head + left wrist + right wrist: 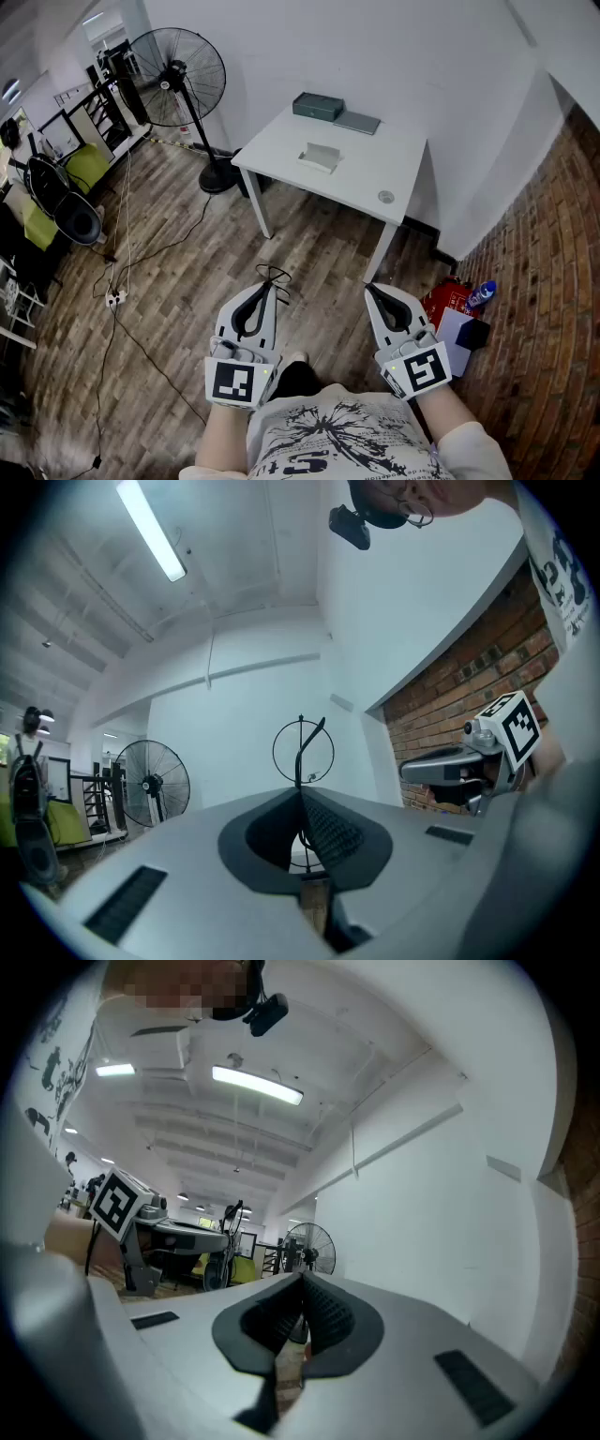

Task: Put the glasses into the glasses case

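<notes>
Glasses [300, 752] with a thin wire frame stick out ahead of the left gripper [269, 287], whose jaws are closed on them low down. One round rim and a slim arm stand upright above the tips.

The right gripper [376, 290] is held alongside with its jaws pressed together and nothing between them.

Both are held low in front of the person, over the wooden floor [187, 281] and well short of the white table [394, 159]. At the table's far edge lies a dark grey-green box [318, 107], probably the glasses case, with a flat grey piece [357, 122] just beside it and a small pale object [320, 157] nearer the middle. I cannot tell from here whether the case is open. A standing fan [178, 66] is off to the left.

The step in hand looks like carrying the glasses over to the table. It should go well if the grip stays firm but light on so fine a frame. The approach should be level, and the free gripper should steady or open the case before the glasses go in, folded flat.
</notes>
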### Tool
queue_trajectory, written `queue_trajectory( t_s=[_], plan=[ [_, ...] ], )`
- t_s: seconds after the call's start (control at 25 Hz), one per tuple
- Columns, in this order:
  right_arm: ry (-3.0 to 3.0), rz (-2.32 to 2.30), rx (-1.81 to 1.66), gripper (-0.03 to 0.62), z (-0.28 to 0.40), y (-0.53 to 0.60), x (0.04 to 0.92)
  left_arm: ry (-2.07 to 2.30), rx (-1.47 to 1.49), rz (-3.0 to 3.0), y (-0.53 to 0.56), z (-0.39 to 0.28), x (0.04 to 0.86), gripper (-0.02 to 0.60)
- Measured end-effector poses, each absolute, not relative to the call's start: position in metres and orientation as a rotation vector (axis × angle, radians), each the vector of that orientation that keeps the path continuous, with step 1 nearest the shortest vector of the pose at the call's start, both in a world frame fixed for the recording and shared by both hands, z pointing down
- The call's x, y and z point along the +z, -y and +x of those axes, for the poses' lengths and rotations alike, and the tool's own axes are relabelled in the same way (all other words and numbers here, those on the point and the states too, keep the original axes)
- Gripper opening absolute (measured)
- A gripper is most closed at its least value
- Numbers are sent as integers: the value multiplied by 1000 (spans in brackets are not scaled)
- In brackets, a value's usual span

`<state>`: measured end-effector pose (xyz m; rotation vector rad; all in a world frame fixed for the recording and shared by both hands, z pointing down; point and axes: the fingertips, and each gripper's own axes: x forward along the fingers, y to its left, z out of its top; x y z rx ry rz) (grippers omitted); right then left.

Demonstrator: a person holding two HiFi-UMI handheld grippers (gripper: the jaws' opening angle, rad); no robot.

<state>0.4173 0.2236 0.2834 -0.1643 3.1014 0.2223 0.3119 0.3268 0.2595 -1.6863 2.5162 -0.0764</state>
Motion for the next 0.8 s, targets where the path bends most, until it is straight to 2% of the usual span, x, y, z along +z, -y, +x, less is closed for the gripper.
queue_trajectory(
  t_s=[0.56,0.8],
  plan=[
    [-3111,-181,180,14,414,-223,292,-2536,-93,-1688,-332,308,265,14],
    [-3110,-228,150,14,393,-210,296,-2549,-127,-1707,-324,282,274,14]
  ],
)
